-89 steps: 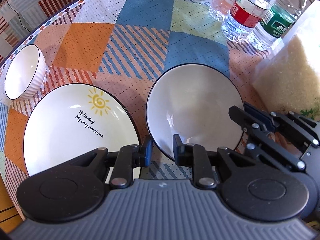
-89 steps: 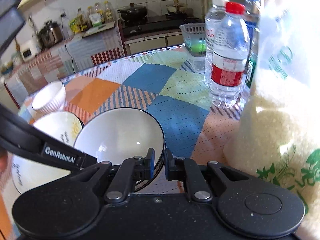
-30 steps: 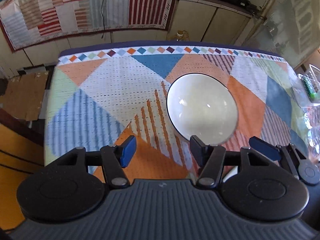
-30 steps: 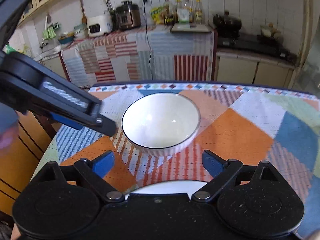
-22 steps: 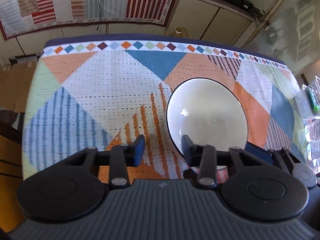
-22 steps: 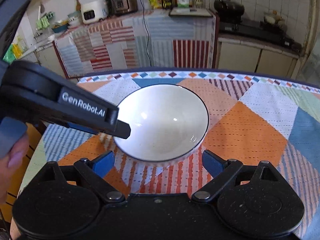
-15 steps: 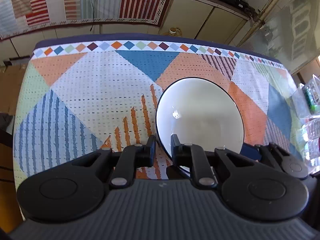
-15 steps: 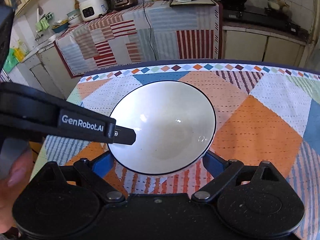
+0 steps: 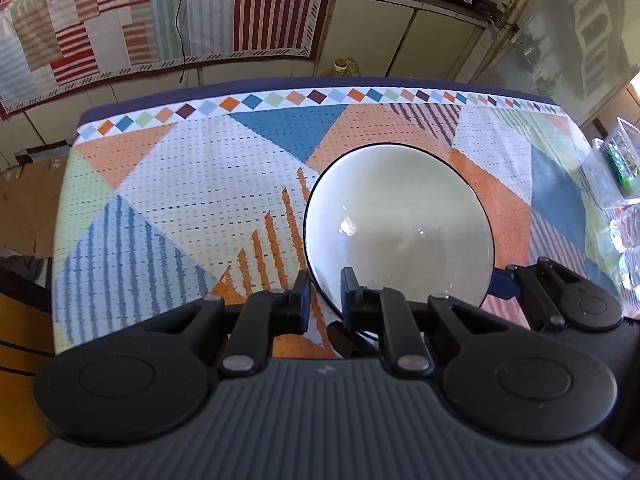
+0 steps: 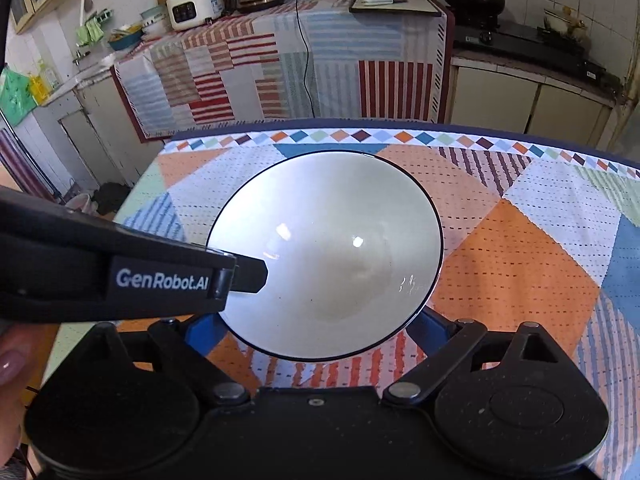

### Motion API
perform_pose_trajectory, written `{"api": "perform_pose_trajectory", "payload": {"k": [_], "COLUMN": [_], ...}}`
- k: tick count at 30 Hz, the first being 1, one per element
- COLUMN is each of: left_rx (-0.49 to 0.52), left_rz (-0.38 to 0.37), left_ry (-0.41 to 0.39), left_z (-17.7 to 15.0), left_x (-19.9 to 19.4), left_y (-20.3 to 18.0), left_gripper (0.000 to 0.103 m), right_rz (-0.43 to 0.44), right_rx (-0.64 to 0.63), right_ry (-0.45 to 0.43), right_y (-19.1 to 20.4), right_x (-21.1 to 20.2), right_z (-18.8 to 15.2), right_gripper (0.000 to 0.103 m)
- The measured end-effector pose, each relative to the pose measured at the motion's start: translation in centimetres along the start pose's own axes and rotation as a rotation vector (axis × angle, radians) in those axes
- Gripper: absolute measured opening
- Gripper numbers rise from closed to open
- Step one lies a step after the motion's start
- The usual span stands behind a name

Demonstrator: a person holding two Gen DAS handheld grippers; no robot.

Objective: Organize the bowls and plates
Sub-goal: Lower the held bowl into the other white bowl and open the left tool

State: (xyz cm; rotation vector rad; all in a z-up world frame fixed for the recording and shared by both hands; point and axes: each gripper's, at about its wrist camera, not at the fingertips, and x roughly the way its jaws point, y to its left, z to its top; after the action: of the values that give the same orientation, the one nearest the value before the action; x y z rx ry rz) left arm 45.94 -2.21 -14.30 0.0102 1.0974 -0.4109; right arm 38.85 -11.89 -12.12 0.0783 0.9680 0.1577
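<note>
One surface (image 9: 168, 184), cloth-covered, carries one white bowl (image 9: 400, 224) near its middle. Left claw (image 9: 324, 296), having just closed, pinches the bowl's near-left rim between its pads. Right claw (image 10: 316, 330) stands wide open, its blue pads flanking the bowl's near wall without touching; the bowl lies directly ahead.

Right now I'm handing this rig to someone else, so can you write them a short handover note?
Left hand-held gripper: shut on the near rim of the white ceramic bowl with a dark rim.
Right hand-held gripper: open, fingers either side of that bowl, not pressing on it.
Bowl: on the patchwork tablecloth.
Done: bowl gripped.
Left: carry it to the other dishes, which are out of view.
</note>
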Motion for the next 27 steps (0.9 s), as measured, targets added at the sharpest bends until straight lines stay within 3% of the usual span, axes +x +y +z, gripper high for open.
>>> {"api": "perform_pose_trajectory", "payload": {"k": [14, 27], "left_rx": [0.116, 0.264], "left_rz": [0.021, -0.104], "left_ry": [-0.058, -0.061], "left_z": [-2.9, -7.9], "left_x": [-10.6, -16.3], "left_y": [-6.1, -14.6], "left_gripper": [0.013, 0.014], "right_rz": [-0.004, -0.087], "right_rx": [0.027, 0.08], "right_ry": [-0.105, -0.127], "right_y": [1.0, -2.0], "right_x": [-10.6, -20.7], "right_z": [-1.9, -7.2], "right_gripper": [0.097, 0.097]}}
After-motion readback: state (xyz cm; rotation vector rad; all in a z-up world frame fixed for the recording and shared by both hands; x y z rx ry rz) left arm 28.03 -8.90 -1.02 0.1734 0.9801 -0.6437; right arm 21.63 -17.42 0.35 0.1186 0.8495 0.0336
